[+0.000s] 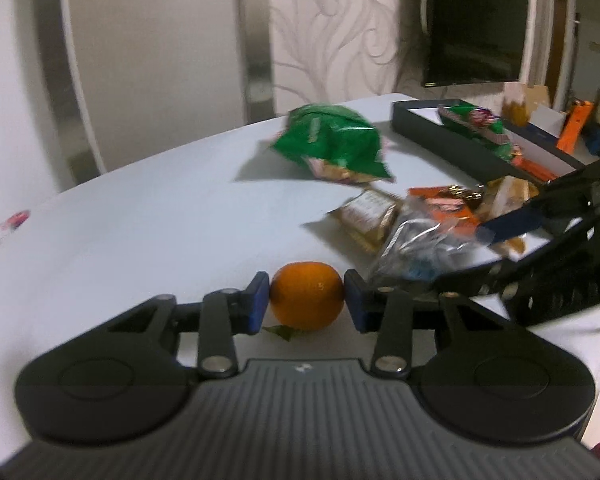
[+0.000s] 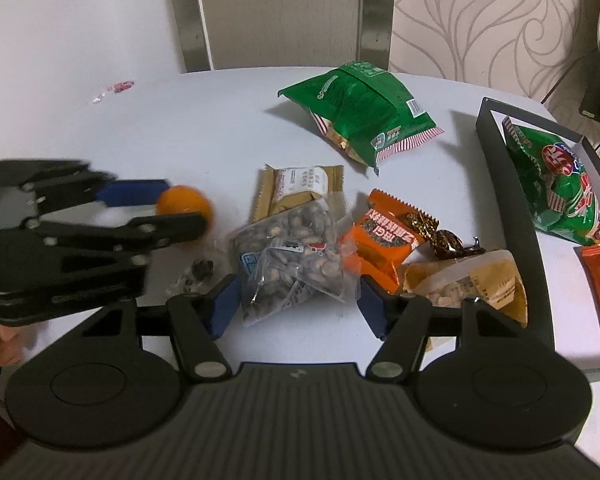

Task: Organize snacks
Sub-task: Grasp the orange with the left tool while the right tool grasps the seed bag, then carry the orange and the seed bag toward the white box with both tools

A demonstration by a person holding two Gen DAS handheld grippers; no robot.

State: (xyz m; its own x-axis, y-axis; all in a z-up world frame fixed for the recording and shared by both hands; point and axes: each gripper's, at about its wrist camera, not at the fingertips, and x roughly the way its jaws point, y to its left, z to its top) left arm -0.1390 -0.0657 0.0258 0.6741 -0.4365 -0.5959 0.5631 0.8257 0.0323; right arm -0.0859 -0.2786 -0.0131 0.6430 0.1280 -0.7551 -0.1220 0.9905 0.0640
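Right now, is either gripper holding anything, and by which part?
The left gripper holds the orange, its blue pads pressed on the fruit's two opposite sides. The right gripper is open around the clear seed packet, not clamping it.

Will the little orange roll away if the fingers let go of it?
Probably a bit. The orange is round and smooth, so it could roll on the flat white table. It looks firm, since the left gripper has a blue finger against each side without denting it. The small leaf under it might slow it.
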